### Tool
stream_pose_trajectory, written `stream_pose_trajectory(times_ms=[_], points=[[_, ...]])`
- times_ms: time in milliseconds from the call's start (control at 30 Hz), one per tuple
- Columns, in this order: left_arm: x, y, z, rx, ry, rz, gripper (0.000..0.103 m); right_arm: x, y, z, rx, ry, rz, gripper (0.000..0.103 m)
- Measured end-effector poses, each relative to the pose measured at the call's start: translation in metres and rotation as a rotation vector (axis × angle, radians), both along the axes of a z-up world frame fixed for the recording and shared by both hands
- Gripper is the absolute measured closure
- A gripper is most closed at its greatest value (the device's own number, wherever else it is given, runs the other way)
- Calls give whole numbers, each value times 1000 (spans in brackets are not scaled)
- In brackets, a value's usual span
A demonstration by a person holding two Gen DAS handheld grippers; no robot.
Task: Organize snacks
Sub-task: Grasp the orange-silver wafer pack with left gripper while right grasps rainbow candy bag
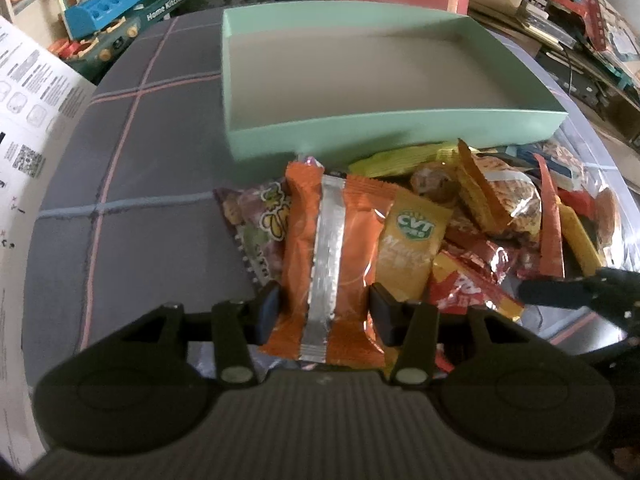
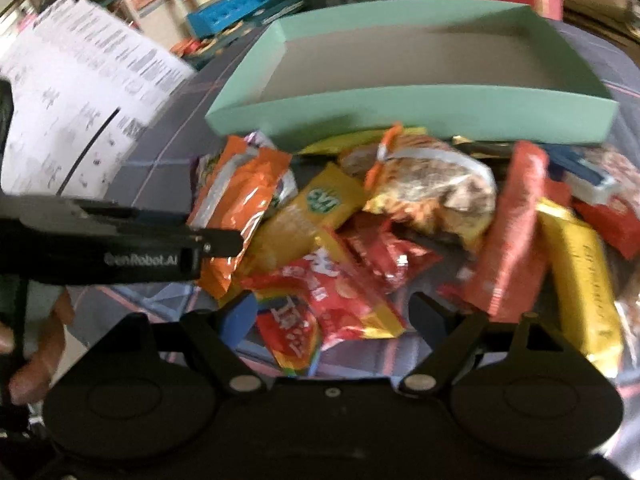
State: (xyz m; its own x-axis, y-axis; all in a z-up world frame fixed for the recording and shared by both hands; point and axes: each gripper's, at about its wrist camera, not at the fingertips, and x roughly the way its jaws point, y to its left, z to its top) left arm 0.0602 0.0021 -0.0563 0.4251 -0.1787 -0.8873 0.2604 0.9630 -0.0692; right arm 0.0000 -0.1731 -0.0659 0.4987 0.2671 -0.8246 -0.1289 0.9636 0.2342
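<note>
Orange packet [image 1: 332,256], silver seam up, sits at left end of snack pile [image 1: 472,224] on checked cloth [image 1: 140,168], just before near wall of empty green tray [image 1: 396,128]. Your left gripper [image 1: 326,312] is clamped across its lower half. Foil slick, puffy: could slip mid-lift, or drag yellow sachet [image 1: 412,240] touching it. Right gripper [image 2: 334,316] is spread wide, holding nothing, over red pack [image 2: 320,304]; arms close, could bump.

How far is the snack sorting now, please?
Nothing looks done: the green box holds no snacks. In hand: the left gripper is shut on the orange packet; the right gripper is open around a red packet. Left: the whole pile on the table before the box.
</note>
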Motion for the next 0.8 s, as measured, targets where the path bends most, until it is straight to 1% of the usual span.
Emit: stream_pose_trajectory(times_ms=[67, 100, 133, 167, 233, 267, 333, 400, 600, 767, 800], points=[[2, -1, 0, 6, 2, 0, 54, 3, 7, -7, -15, 4, 24, 19], [4, -2, 0, 12, 1, -1, 53, 4, 9, -10, -17, 5, 34, 23], [4, -4, -1, 18, -2, -1, 53, 4, 9, -13, -18, 3, 45, 32], [4, -7, -2, 24, -5, 0, 51, 3, 11, -12, -26, -10, 53, 38], [5, -11, -5, 34, -11, 2, 50, 1, 11, -9, -27, -22, 64, 53], [5, -12, -6, 41, -16, 4, 50, 1, 9, -8, -6, -17, 61, 56], [3, -13, -5, 50, -33, 6, 53, -2, 5, -6, 7, -17, 51, 64], [0, -13, -3, 41, -34, 9, 54, -5, 1, -3, 31, -14, 43, 69], [-15, -5, 11, 11, -52, 20, 55, -22, -27, 7, 67, -26, -3, 75], [-21, 0, 28, -25, -74, 38, 55, -34, -45, 16, 95, -47, -56, 77], [-23, -1, 32, -32, -83, 38, 55, -35, -48, 20, 99, -57, -64, 83]])
